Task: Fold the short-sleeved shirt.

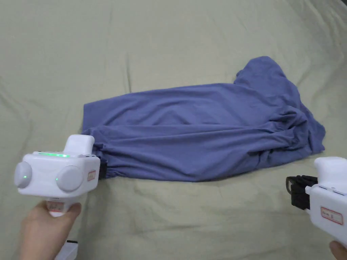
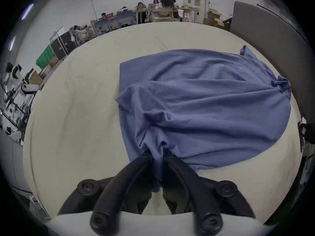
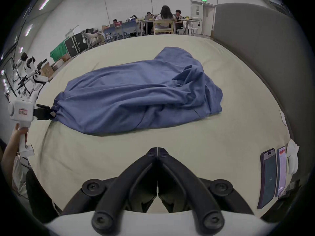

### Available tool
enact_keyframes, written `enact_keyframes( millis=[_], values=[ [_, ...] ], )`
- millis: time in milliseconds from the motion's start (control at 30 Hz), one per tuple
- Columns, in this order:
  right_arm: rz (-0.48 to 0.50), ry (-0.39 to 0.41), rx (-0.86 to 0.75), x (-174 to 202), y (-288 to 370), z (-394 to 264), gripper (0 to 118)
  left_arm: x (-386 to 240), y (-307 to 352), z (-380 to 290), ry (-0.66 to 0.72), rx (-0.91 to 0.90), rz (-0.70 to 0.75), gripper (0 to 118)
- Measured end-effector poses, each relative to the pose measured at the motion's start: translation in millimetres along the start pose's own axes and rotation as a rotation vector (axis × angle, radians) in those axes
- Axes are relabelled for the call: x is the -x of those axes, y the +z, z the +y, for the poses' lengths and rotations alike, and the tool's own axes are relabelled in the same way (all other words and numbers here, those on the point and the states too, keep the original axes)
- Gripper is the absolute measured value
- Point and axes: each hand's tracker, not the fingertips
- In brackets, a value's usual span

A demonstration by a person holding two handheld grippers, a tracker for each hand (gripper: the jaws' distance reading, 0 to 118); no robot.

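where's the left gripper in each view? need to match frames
Head view: left gripper at lower left, jaws on the blue shirt corner.
Left gripper view: bottom centre, jaws pinching shirt cloth.
Right gripper view: far left edge, gripping the shirt's end.
Shared landmark: that pinched, bunched shirt corner.

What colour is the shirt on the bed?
The shirt is plain blue, no pattern. It shows best in the head view.

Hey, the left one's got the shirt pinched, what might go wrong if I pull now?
1. The left hand-held gripper holds only a bunched corner of the shirt, so pulling may drag the wrinkled heap rather than spread it.
2. The right hand-held gripper is shut on nothing, off the cloth; the crumpled far end stays uncontrolled.
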Motion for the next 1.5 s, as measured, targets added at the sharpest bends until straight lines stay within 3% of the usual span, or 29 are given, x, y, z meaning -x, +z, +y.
enact_keyframes(
  millis=[100, 133, 167, 200, 400, 433, 467, 500, 533, 600, 633, 700, 800, 833, 867, 967, 1200, 1300, 1333, 1367, 1400, 1433, 1500],
  values=[
    [0.036, -0.067, -0.029, -17, 0, 12, 3, 7, 27, 6, 0.046, -0.043, -0.04, 7],
    [0.041, -0.082, -0.04, -24, -2, 20, 37, 10, 32, 7, 0.052, -0.052, -0.042, 7],
    [0.022, -0.101, -0.048, -32, -6, 29, 97, 13, 37, 8, 0.059, -0.071, -0.043, 7],
    [-0.006, -0.108, -0.048, -43, -13, 37, 118, 16, 38, 10, 0.064, -0.073, -0.048, 7],
    [-0.134, -0.07, 0.133, -113, -121, 64, 118, 18, 27, 9, 0.07, -0.056, -0.052, 7],
    [-0.154, -0.061, 0.152, -120, -135, 64, 113, 19, 23, 8, 0.07, -0.045, -0.054, 7],
    [-0.133, -0.052, 0.164, -109, -116, 76, 91, 20, 19, 7, 0.071, -0.032, -0.056, 7],
    [-0.005, -0.067, 0.15, -109, -112, 76, 55, 11, 23, 6, 0.075, -0.024, -0.064, 7],
    [0.047, -0.116, 0.1, -104, -106, 74, 21, 12, 22, 5, 0.08, -0.022, -0.069, 7],
    [-0.126, -0.021, 0.072, -73, -81, 72, 16, 15, 25, 3, 0.088, -0.024, -0.076, 7],
    [-0.107, 0.005, 0.072, -70, -75, 69, 16, 23, 23, 2, 0.105, -0.025, -0.094, 7],
    [-0.069, -0.025, 0.063, -72, -56, 64, 16, 30, 33, 2, 0.128, -0.035, -0.12, 7],
    [0.043, -0.135, 0.02, -93, -41, 51, 16, 39, 50, -2, 0.126, -0.056, -0.127, 7],
    [0.048, -0.135, 0.014, -95, -33, 47, 16, 39, 57, -5, 0.116, -0.058, -0.118, 7],
    [0.024, -0.057, 0.008, -72, -8, 50, 16, 39, 62, -9, 0.106, -0.06, -0.113, 7],
    [0.026, -0.031, 0.025, -62, 7, 31, 16, 43, 76, -23, 0.081, -0.045, -0.089, 7],
    [0.062, -0.073, 0.133, -82, -29, -13, 16, 47, 48, -56, 0.113, 0.058, -0.091, 7],
    [0.052, -0.077, 0.128, -71, -21, -6, 42, 43, 51, -55, 0.134, 0.075, -0.095, 15],
    [0.021, -0.067, 0.142, -68, -18, -3, 42, 44, 52, -54, 0.154, 0.083, -0.09, 15],
    [0.013, -0.022, 0.162, -68, -16, -2, 76, 45, 53, -55, 0.158, 0.104, -0.06, 40],
    [0.013, -0.016, 0.154, -67, -11, -3, 97, 46, 56, -56, 0.148, 0.103, -0.05, 76],
    [0.011, -0.024, 0.116, -63, 1, -2, 103, 43, 70, -60, 0.145, 0.081, -0.048, 92],
    [0.021, -0.049, 0.079, -56, 26, 2, 103, 46, 95, -64, 0.167, 0.041, -0.047, 92]
  ],
)
